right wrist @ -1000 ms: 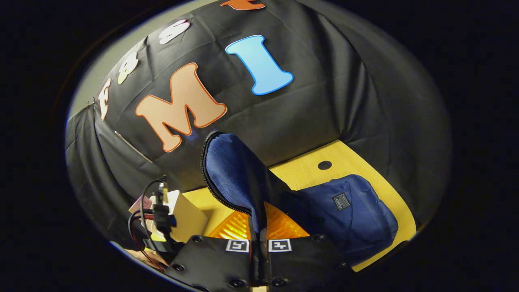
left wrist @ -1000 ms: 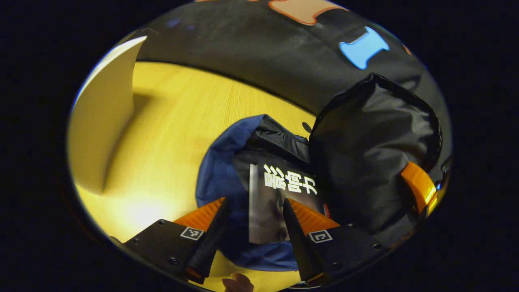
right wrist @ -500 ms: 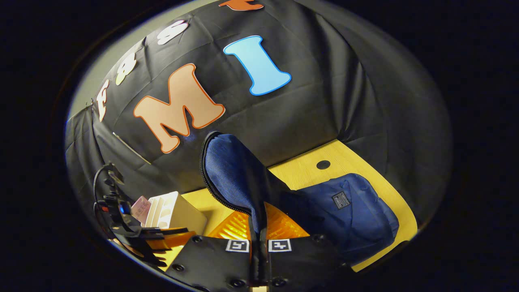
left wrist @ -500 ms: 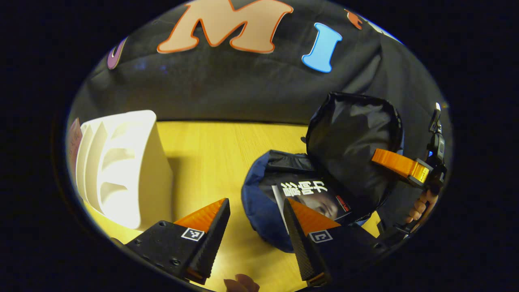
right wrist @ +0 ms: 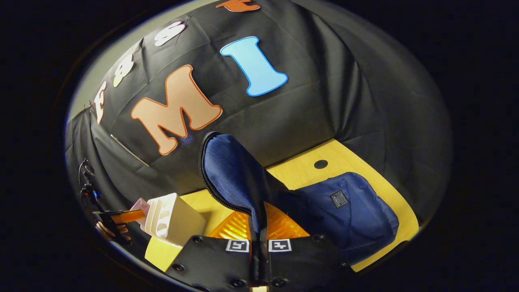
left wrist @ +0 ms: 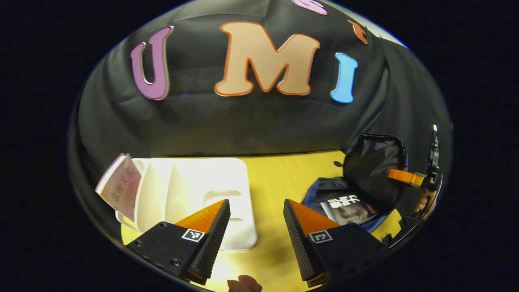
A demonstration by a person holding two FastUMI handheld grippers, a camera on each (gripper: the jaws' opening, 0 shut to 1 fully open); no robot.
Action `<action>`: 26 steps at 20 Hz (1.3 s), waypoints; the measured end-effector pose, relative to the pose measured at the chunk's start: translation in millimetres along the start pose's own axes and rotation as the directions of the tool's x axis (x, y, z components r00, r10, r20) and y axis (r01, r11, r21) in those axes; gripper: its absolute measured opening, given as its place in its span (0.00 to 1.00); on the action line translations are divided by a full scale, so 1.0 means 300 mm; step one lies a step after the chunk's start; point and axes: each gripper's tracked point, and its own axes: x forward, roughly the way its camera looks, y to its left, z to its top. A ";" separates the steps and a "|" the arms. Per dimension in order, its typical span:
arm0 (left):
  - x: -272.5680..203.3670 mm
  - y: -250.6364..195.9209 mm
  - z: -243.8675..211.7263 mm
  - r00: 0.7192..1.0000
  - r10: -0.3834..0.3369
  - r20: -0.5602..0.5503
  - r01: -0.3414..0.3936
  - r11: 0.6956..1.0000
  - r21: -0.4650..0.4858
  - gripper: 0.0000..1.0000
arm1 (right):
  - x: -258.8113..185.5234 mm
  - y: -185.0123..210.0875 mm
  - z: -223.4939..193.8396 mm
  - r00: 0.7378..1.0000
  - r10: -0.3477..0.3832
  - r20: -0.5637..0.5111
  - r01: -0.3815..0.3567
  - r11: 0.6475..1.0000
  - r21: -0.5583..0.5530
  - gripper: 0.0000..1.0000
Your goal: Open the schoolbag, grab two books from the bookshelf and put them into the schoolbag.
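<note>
The table [left wrist: 279, 178] is a pale wood-grain top with a small dark round hole [right wrist: 320, 164] near its far edge.

On it lies the schoolbag [right wrist: 357, 211], soft dark-blue woven fabric with a small dark patch on its front pocket. In the right gripper view its body lies flat on the table, to the right of and beyond the right hand-held gripper [right wrist: 259, 235], with its long axis running away from the camera toward the far right. Its zip-edged flap [right wrist: 231, 174] stands upright straight ahead of that hand-held gripper, whose two fingers are pressed together on the flap's lower edge and hold it up. In the left gripper view the bag shows far right, mouth open, with the shiny black lining [left wrist: 375, 162] of the raised flap facing the camera.

The bookshelf [left wrist: 194, 190] is a white, smooth, rounded plastic rack with upright dividers. It sits just ahead of and left of the left hand-held gripper [left wrist: 253, 215], whose fingers stand wide apart and hold nothing, above the bare table between rack and bag. The ribbed inner faces of the fingers are wedge-shaped.

A pale pink book [left wrist: 119, 186] leans leftward in the rack's leftmost slot, spine edge up, well left of the left hand-held gripper.

A second book [left wrist: 348, 207], with a dark glossy cover, lies flat inside the open bag, tilted toward the right, to the right of the left hand-held gripper.
</note>
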 end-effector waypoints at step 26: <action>0.070 0.959 -0.009 0.950 0.256 -0.180 -0.252 0.967 0.045 0.73 | -0.001 -0.016 0.020 0.995 -0.100 0.001 0.100 0.995 -0.006 0.05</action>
